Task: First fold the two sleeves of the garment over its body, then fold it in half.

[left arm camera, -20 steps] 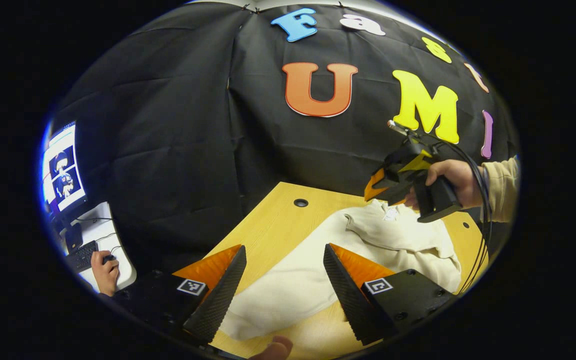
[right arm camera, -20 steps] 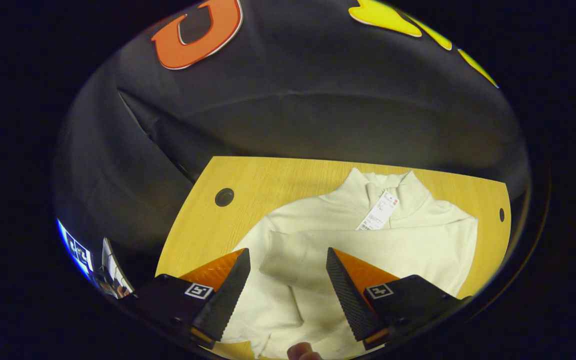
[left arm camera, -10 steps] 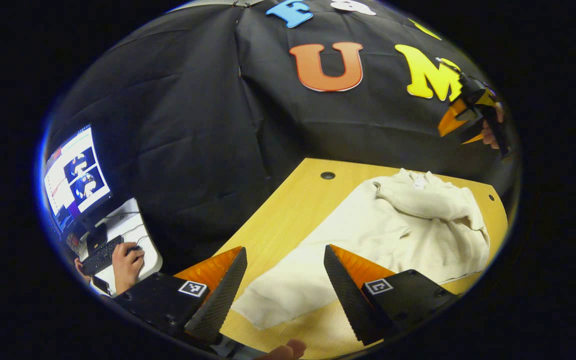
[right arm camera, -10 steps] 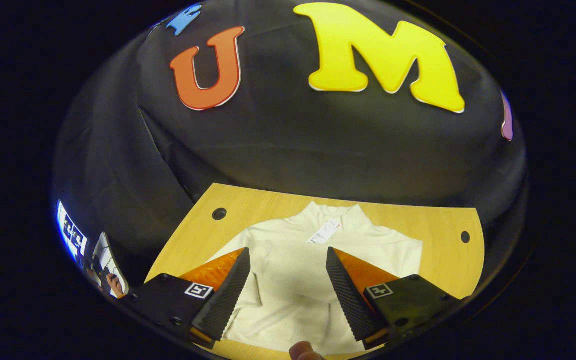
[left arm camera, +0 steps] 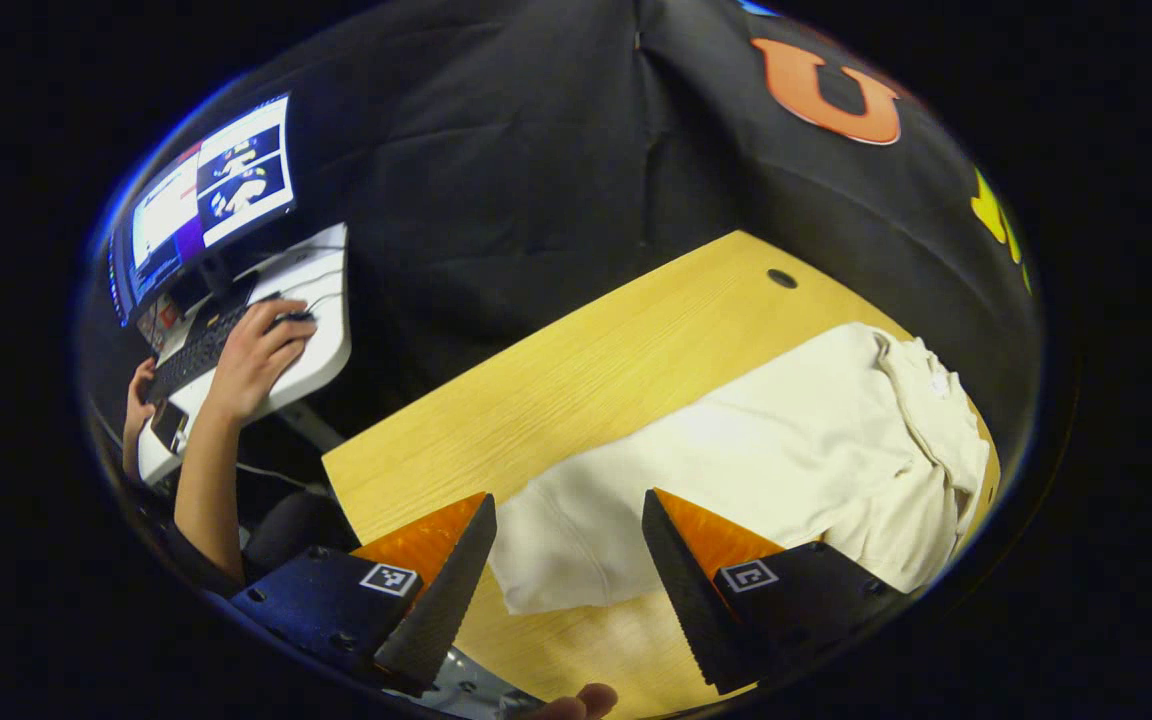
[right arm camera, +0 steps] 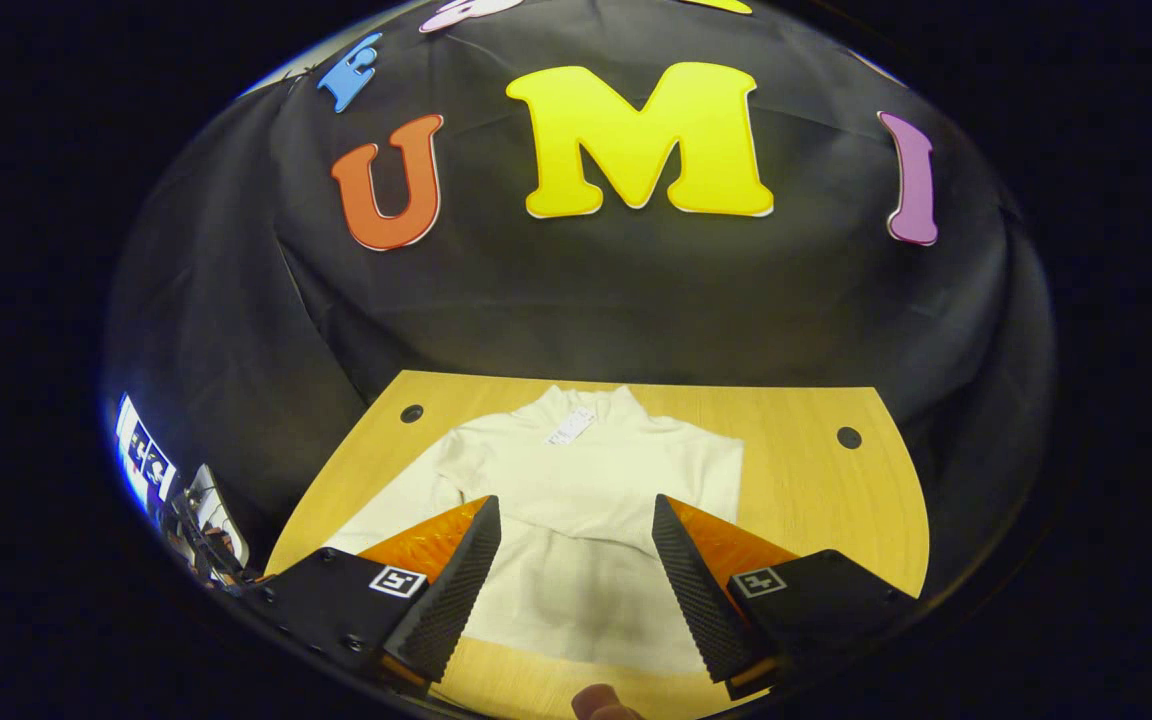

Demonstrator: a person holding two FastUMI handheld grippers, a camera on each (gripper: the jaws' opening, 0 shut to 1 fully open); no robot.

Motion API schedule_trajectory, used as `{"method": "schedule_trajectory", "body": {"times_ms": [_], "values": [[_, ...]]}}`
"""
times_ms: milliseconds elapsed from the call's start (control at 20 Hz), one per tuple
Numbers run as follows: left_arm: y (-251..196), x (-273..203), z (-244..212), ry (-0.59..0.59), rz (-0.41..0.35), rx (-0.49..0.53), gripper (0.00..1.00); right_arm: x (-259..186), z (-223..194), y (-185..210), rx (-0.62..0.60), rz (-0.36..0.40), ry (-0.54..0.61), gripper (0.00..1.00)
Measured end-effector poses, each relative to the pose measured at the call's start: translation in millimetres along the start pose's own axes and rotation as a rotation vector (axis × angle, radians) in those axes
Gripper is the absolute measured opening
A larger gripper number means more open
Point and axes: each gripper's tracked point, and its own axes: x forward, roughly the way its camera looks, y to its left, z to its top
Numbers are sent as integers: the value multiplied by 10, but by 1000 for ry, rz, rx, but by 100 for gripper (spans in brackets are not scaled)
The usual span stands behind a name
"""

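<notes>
Right gripper view looks down on the wooden tabletop (right arm camera: 816,480), where the cream garment (right arm camera: 586,500) lies flat near the middle, collar toward the far edge and hem toward the near edge. Both sleeves look folded in over its body, and a small tag (right arm camera: 570,427) sits at the collar. A round cable hole (right arm camera: 848,437) marks the tabletop's far right corner, well apart from the cloth. The right tool (right arm camera: 570,585) hangs above the garment's near half with its fingers spread wide, holding nothing.

Left gripper view shows the same garment (left arm camera: 786,460) from its left side, its near corner between the spread fingers of the left tool (left arm camera: 561,590), which grips nothing. To the far left, a person's hand (left arm camera: 256,355) rests on a mouse at a side desk (left arm camera: 321,290) below a monitor (left arm camera: 201,195).
</notes>
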Motion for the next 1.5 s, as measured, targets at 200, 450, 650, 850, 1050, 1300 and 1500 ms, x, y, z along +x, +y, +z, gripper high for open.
{"method": "schedule_trajectory", "body": {"times_ms": [200, 450, 650, 850, 1050, 1300, 1500], "values": [[-34, 117, -263, 163, 20, -194, 99, -201, -184, -97, -43, -10, -4, 95], [78, 160, -289, 205, 89, -232, 94, -185, -441, 21, -68, 12, 36, 95], [166, 219, -409, 275, 130, -315, 93, -241, -575, 137, -87, 26, 51, 95], [167, 267, -386, 321, 144, -306, 92, -216, -641, 167, -81, 30, 69, 95], [116, 277, -379, 376, 126, -284, 85, -198, -704, 214, -86, 38, 84, 95], [74, 289, -370, 475, 107, -292, 69, -204, -774, 270, -87, 56, 102, 94], [18, 304, -319, 522, 65, -273, 55, -241, -770, 297, -96, 70, 91, 95]]}}
